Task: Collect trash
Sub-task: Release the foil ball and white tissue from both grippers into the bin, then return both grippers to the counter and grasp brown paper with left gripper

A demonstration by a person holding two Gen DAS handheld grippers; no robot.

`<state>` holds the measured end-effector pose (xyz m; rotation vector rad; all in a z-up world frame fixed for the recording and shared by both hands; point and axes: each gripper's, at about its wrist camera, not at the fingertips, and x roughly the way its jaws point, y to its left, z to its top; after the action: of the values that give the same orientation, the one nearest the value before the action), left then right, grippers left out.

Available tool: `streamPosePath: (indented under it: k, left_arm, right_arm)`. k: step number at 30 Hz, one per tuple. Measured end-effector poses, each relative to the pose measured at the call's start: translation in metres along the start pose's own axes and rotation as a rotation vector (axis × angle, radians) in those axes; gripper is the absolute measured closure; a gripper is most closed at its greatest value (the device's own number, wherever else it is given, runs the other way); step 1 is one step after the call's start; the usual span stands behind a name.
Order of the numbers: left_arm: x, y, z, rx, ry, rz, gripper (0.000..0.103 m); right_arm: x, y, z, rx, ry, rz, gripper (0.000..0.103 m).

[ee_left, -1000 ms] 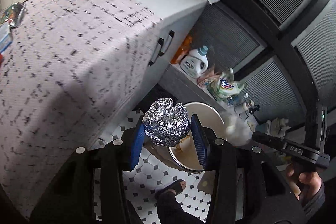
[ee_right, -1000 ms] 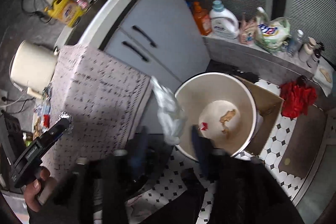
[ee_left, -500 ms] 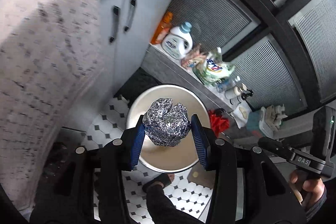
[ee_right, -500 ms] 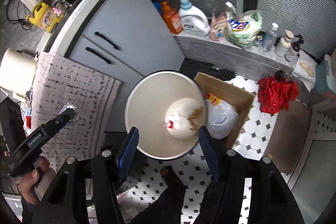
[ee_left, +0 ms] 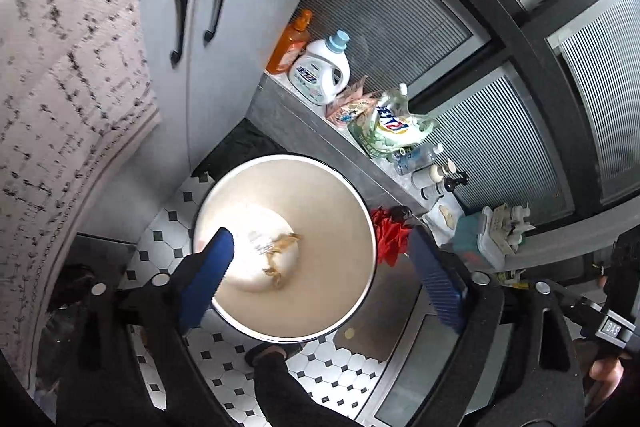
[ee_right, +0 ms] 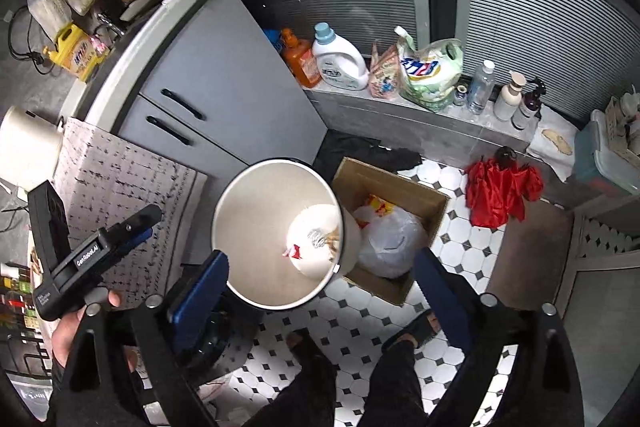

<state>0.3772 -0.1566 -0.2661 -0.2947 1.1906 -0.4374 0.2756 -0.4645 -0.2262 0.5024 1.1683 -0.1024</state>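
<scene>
Both grippers hang above the round bin (ee_left: 344, 203), which sits at the centre of each wrist view, its cream inside wall sloping down to a pale floor. The left gripper (ee_left: 320, 279) has its blue-padded fingers spread wide with nothing between them — one pad low left over the bin's rim, the other off to the right near the red cloth (ee_left: 390, 235). The right gripper (ee_right: 320, 291) is likewise wide apart and empty, its fingers straddling the lower rim of the bin in the right wrist view. Down at the bottom of the bin lies the foil ball (ee_right: 317, 237), small and silvery, just beside a red-and-white scrap (ee_right: 294, 251) and some brownish bits. To the right of the bin, touching it, stands an open cardboard box (ee_right: 424, 193) with a white plastic bag (ee_right: 390, 241) inside. In the upper middle of both frames a white detergent bottle (ee_right: 340, 61) stands on a grey ledge beside an orange bottle (ee_right: 300, 61).
</scene>
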Motion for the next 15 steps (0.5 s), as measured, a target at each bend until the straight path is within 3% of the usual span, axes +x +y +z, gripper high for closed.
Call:
streamPosePath:
  k: [6,15]
  left_arm:
    - [-0.047,0.033,0.011,-0.015,-0.069,0.016,0.011]
    - [-0.153,0.118,0.024,-0.072,-0.233,0.063,0.01]
  right_arm:
    - [0.006,0.045,0.004,-0.012,-0.004,0.014,0.008]
    - [0.008,0.166,0.003,-0.11,-0.059,0.092,0.008]
